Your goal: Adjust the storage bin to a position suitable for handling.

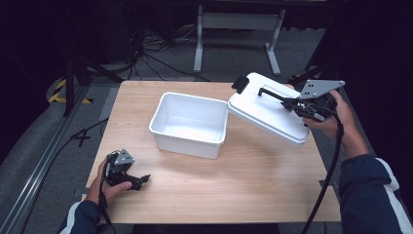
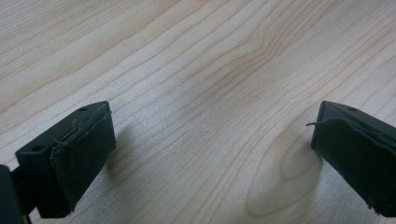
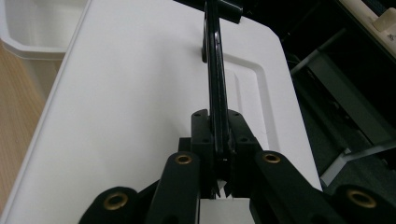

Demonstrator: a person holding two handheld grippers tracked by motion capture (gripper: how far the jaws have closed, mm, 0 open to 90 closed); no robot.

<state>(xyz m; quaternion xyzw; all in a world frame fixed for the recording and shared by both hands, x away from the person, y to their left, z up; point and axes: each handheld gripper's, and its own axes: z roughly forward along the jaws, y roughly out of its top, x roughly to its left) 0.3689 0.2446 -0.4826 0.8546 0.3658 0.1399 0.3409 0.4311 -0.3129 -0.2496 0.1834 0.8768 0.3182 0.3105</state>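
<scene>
A white open box [image 1: 190,124] stands in the middle of the wooden table [image 1: 219,185]. Its white lid [image 1: 265,109] hangs tilted in the air just right of the box, one corner near the box's right rim. My right gripper [image 1: 292,103] is shut on the lid's black handle [image 3: 215,79], which stands thin and upright between the jaws in the right gripper view, with the lid [image 3: 140,116] spread below. My left gripper [image 1: 139,181] rests low at the table's front left, open, with bare wood between its pads [image 2: 79,154].
Dark floor, cables and a grey table frame [image 1: 238,34] lie beyond the far edge. The person's sleeves enter from the bottom corners. Bare wood [image 1: 234,190] stretches in front of the box.
</scene>
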